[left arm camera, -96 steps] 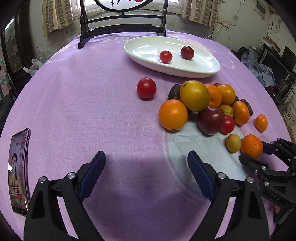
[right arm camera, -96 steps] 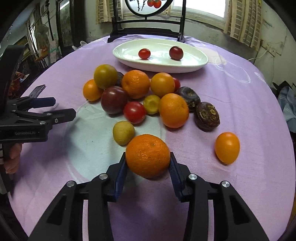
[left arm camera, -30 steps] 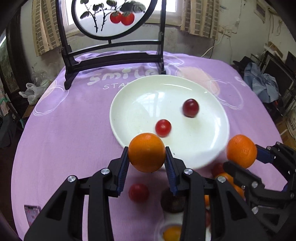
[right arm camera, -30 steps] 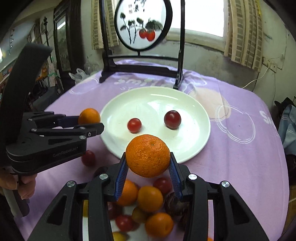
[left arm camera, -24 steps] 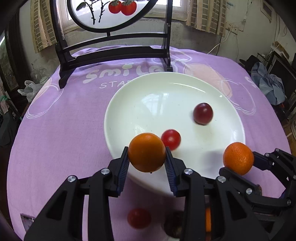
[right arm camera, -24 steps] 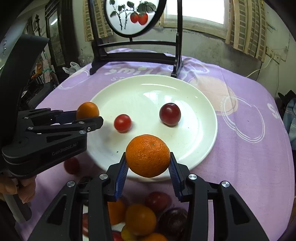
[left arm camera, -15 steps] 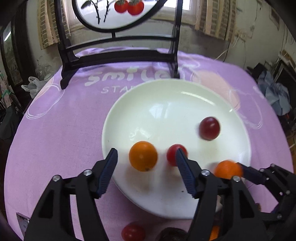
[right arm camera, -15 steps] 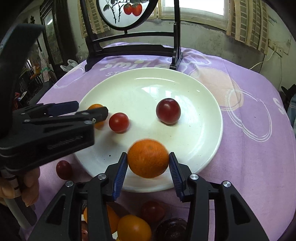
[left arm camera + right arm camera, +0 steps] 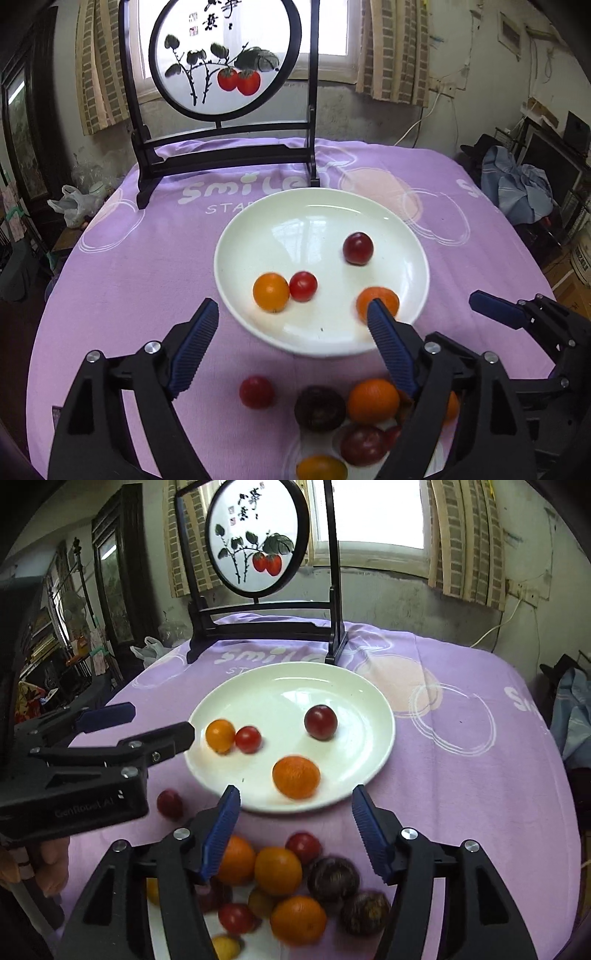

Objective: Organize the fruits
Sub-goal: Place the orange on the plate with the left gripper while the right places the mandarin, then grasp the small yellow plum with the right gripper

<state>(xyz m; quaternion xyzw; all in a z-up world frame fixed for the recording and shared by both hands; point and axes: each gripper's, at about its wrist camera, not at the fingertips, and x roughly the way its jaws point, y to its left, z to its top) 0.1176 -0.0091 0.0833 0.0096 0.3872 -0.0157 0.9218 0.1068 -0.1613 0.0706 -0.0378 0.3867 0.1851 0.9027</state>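
left gripper [image 9: 291,321] + right gripper [image 9: 293,810]: jaws opening, empty | oranges on plate [image 9: 369,698] | loose fruit pile [image 9: 280,878] beneath both, right nearer

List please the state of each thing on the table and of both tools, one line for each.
White plate: upright, holds four fruits.
Smooth orange: on the plate, touching the small tomato.
Rough orange: on the plate, free.
Dark red fruit: on the plate, alone.
Fruit pile: on the cloth.
Left tool: opening, empty.
Right tool: opening, empty.
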